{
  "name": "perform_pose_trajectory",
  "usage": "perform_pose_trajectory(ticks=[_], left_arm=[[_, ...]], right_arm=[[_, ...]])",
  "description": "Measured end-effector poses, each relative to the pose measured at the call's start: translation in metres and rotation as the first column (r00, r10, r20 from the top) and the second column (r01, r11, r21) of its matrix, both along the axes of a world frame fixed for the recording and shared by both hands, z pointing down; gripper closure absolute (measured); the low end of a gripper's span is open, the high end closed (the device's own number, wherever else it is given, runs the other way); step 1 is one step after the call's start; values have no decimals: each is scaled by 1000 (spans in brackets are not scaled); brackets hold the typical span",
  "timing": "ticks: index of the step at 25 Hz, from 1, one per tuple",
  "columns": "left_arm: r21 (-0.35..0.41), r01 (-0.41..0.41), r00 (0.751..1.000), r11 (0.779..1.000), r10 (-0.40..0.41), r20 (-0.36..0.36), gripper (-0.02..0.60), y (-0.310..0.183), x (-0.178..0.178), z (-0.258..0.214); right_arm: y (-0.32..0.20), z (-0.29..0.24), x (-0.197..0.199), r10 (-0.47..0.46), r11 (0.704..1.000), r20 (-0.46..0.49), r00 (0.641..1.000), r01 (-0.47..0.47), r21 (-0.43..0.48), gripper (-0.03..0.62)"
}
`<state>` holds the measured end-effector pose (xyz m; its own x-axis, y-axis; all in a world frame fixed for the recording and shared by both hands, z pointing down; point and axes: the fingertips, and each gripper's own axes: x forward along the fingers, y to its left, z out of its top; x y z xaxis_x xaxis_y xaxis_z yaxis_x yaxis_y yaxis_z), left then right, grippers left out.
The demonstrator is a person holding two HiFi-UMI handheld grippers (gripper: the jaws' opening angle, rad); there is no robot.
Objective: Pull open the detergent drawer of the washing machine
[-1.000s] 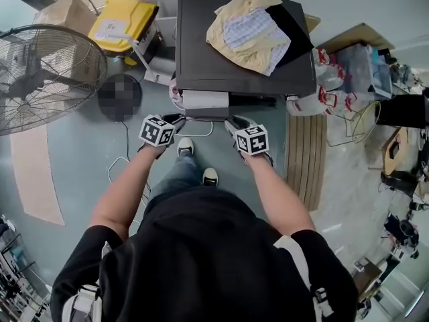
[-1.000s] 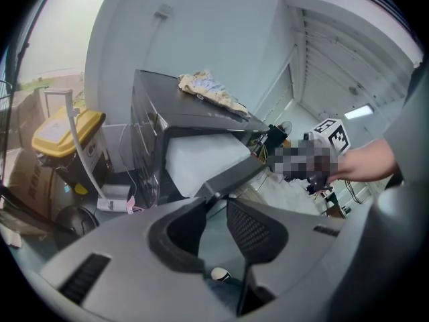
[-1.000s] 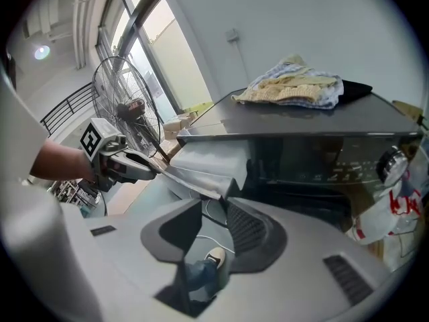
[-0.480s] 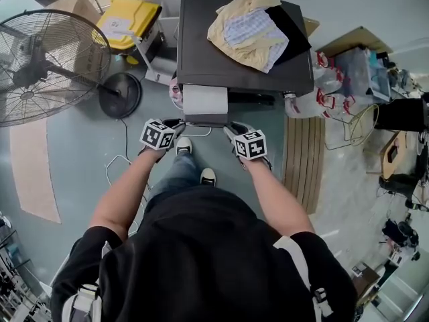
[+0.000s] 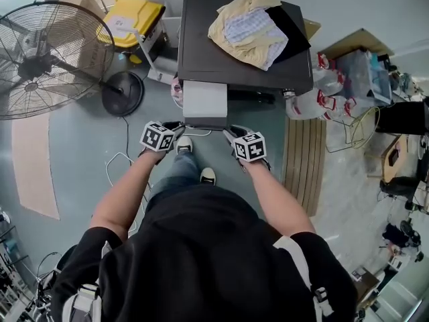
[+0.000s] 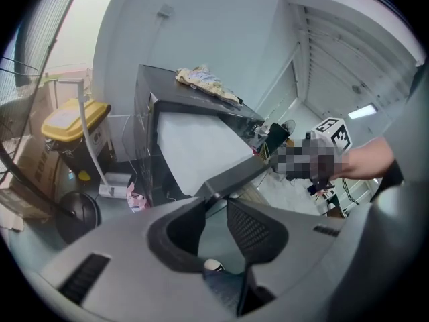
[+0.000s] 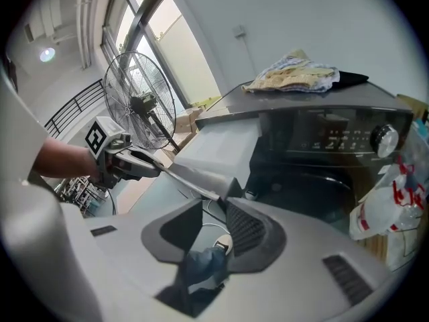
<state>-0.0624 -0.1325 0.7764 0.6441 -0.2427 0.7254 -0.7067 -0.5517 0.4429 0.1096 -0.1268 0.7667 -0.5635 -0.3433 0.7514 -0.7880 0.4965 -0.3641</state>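
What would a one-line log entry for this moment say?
left tool: clamped on drawer left corner | right tool: clamped on right corner | drawer: pulled out from washer

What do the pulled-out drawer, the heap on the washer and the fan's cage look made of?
The drawer looks like pale grey plastic: smooth, matte, flat faces. The heap is cloth: soft folds, with checked, yellow and black pieces. The fan's cage is probably thin metal wire: fine dark spokes and rings.

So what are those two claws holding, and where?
Both hold the detergent drawer by its grey front panel: the left gripper pinches the panel's left end, the right gripper its right end.
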Motion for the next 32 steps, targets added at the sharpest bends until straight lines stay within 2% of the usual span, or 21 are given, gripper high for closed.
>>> perform_pose_trajectory(ticks=[20,32], left_arm=[[-15,21,1000,1000,-21,13,477,38,3,1],[-15,24,1000,1000,-24,14,476,43,4,2]], right_arm=[[39,1,2,-49,999,24,999,49,-21,488],[43,2,3,-62,998,20,998,63,-30,488]])
